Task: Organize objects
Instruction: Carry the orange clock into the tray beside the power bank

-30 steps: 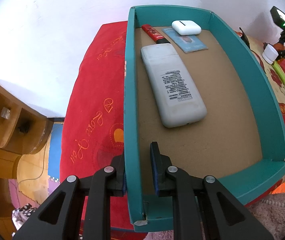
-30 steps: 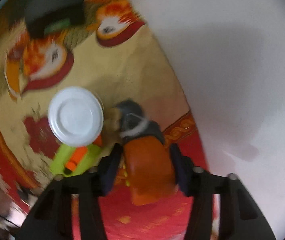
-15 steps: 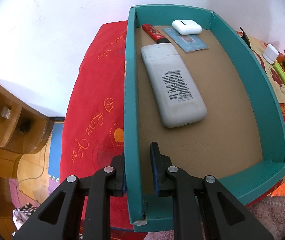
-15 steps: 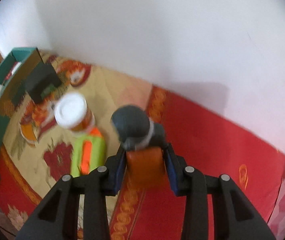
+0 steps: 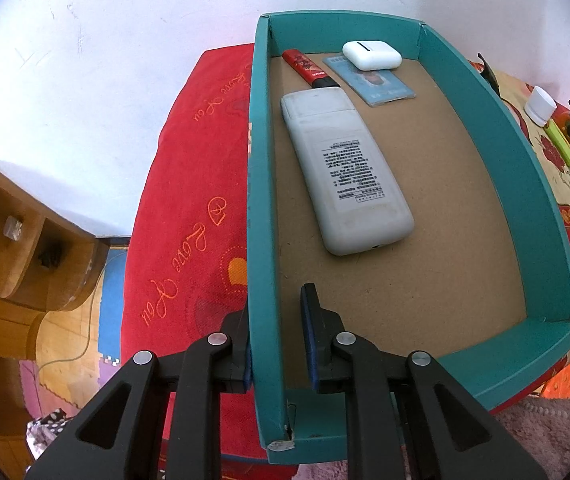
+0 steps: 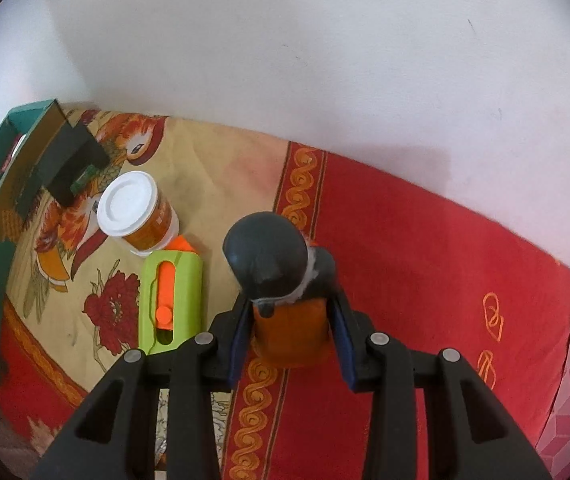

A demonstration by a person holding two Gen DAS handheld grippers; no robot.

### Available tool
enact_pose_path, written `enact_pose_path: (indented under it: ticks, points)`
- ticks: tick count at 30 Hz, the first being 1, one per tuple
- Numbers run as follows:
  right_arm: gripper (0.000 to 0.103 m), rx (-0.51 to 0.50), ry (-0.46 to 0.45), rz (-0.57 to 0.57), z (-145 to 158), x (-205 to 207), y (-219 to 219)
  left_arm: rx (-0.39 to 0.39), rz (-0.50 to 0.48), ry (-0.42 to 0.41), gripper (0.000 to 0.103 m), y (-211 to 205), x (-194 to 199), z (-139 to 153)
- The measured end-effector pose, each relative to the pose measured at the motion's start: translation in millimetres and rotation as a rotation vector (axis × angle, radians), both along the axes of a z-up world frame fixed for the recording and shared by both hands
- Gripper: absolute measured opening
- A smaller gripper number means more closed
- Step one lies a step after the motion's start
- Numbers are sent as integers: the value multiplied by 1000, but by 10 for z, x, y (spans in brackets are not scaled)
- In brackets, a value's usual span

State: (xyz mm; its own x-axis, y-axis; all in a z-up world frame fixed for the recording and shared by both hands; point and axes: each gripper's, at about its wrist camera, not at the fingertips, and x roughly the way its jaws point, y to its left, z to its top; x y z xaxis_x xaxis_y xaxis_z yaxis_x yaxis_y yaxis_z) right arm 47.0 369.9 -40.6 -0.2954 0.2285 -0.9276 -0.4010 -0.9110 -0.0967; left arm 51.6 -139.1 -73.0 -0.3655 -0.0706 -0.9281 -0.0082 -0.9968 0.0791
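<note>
At near left wall of teal box [image 5: 259,200], left gripper [image 5: 277,344] fingers clamped astride wall, one pad inside, one outside; inside box, white remote [image 5: 345,176] mid-floor, red lighter [image 5: 305,68], card [image 5: 373,82], white earbud case [image 5: 371,55] at far end. On red bedspread [image 6: 425,240], right gripper [image 6: 291,344] pinching orange monkey figurine [image 6: 285,280]; green cutter [image 6: 171,300], white-lidded jar [image 6: 137,208] beside
</note>
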Motion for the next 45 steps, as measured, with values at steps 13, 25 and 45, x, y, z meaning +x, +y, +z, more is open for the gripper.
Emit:
enact_pose_path:
  ticks: [13, 25, 45]
  points:
    - [35, 57, 107, 25, 684, 0, -775, 4, 2, -1, 19, 8, 6, 7]
    - [36, -64, 202, 323, 889, -1026, -2119, 4, 1, 0, 19, 10, -3, 6]
    - [36, -102, 33, 423, -105, -1871, -3184, 3, -1, -1, 19, 28, -20, -5]
